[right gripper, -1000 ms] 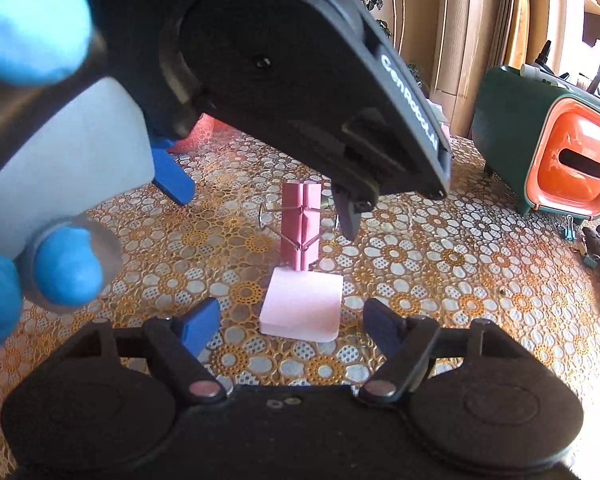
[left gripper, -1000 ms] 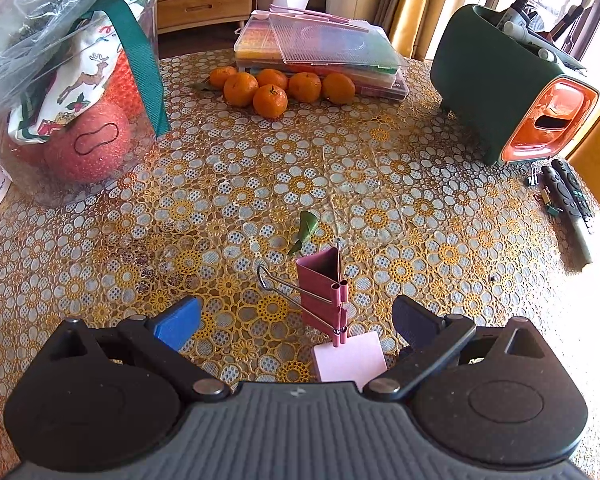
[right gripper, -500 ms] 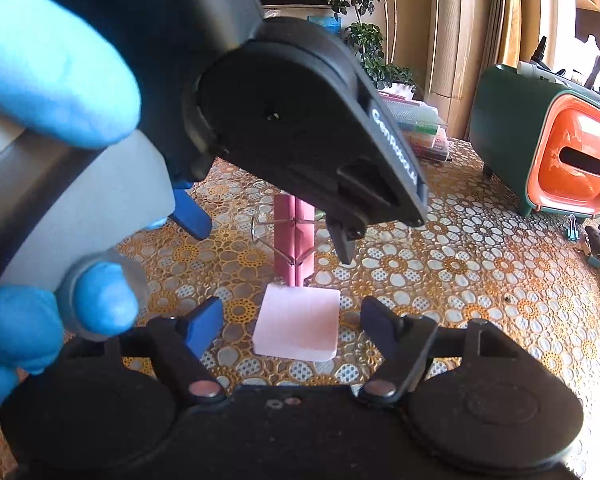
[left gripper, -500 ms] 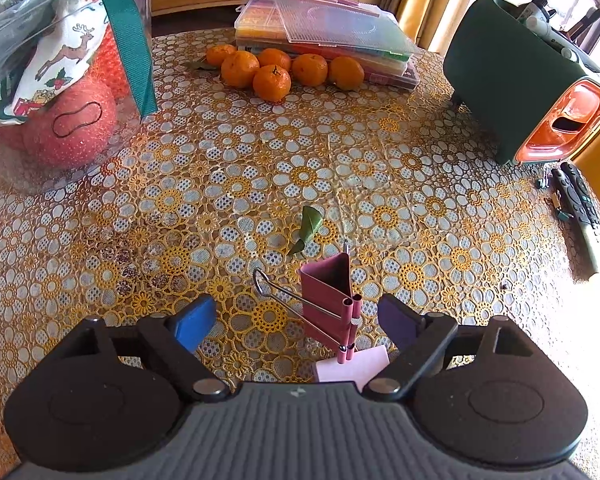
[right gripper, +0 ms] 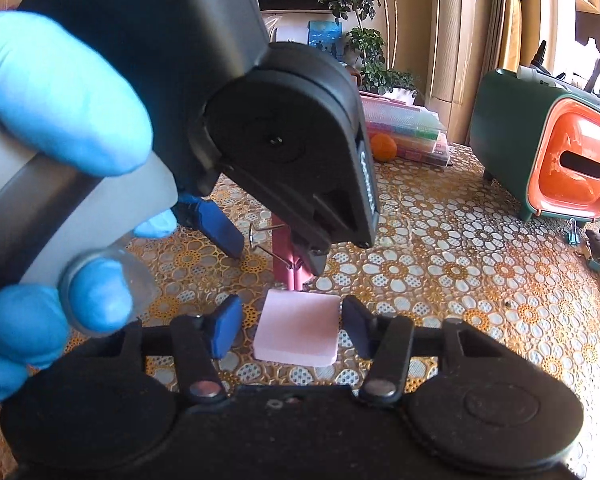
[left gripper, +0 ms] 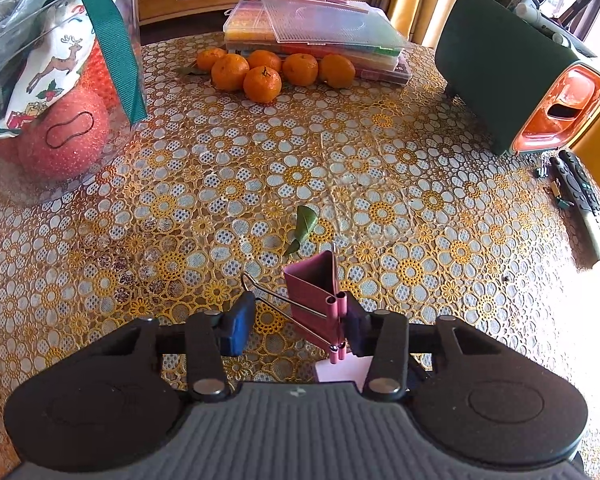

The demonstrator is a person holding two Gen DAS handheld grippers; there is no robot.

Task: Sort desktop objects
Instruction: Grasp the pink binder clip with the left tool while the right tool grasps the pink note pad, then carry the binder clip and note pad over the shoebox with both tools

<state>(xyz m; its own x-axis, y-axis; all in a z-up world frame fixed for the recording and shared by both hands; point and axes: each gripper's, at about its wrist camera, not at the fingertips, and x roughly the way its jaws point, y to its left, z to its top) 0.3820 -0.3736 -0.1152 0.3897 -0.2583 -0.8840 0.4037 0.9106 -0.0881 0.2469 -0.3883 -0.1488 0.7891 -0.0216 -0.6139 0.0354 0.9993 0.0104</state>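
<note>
The pink binder clip (left gripper: 314, 296) stands on the lace tablecloth (left gripper: 340, 152) between the fingers of my left gripper (left gripper: 296, 322). My right-side pad touches its hinge end; my left-side blue pad (left gripper: 238, 324) sits just beside the tip of one wire handle, and I cannot tell whether it touches. The jaws are partly closed around the clip, not yet clamped on it.

Just behind the clip, toward me, lies the pink sticky-note pad (right gripper: 298, 334) flat on the cloth. It lies between the fingers of my right gripper (right gripper: 292, 332) — the right-side finger touches or nearly touches its edge, the left-side blue pad (right gripper: 224, 332) stands apart. These jaws are likewise half-closed and grip nothing.

In the right wrist view my gloved left hand (right gripper: 60, 152) and the left gripper's body fill the upper left, above the clip.

Ahead of the left jaws, just beyond the clip, lies a green leaf (left gripper: 303, 226). Farther ahead sit five oranges (left gripper: 262, 83) before a stack of clear plastic boxes (left gripper: 320, 40). Ahead and to the right stands a green-and-orange container (left gripper: 516, 76) holding pens — dark markers (left gripper: 576, 184) lie on the cloth near it. Ahead and to the left is a clear bag (left gripper: 52, 80) with a green ribbon and red balls.
</note>
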